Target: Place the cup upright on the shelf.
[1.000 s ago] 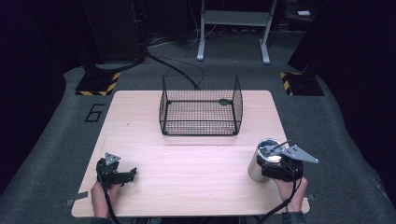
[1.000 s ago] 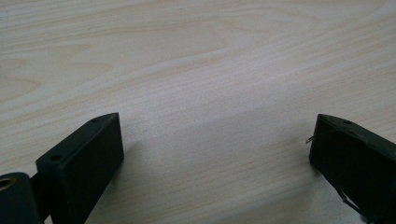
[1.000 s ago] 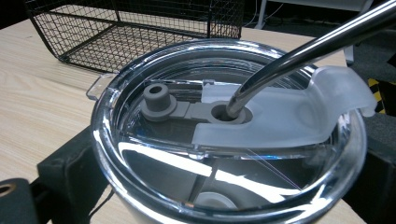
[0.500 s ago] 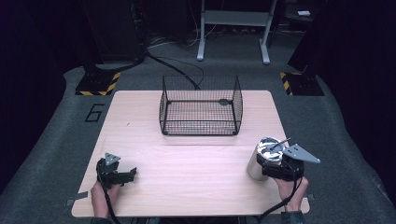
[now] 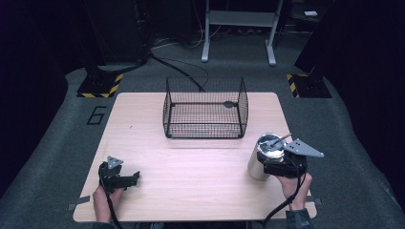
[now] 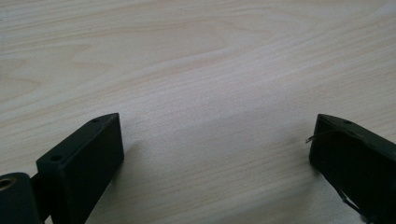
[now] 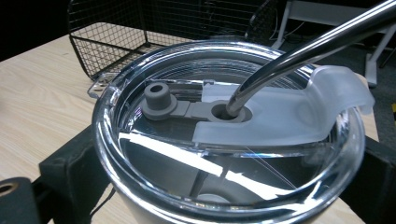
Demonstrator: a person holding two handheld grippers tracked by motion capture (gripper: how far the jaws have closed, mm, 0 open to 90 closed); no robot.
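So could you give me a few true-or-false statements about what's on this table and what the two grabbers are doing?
1. The right gripper grips a steel tumbler. True.
2. The tumbler lies inside the wire basket. False: it stands on the table, in front of the basket and to its right.
3. A metal straw passes through the tumbler's clear lid. True.
4. The left gripper holds a spoon. False: its jaws are spread over bare wood.
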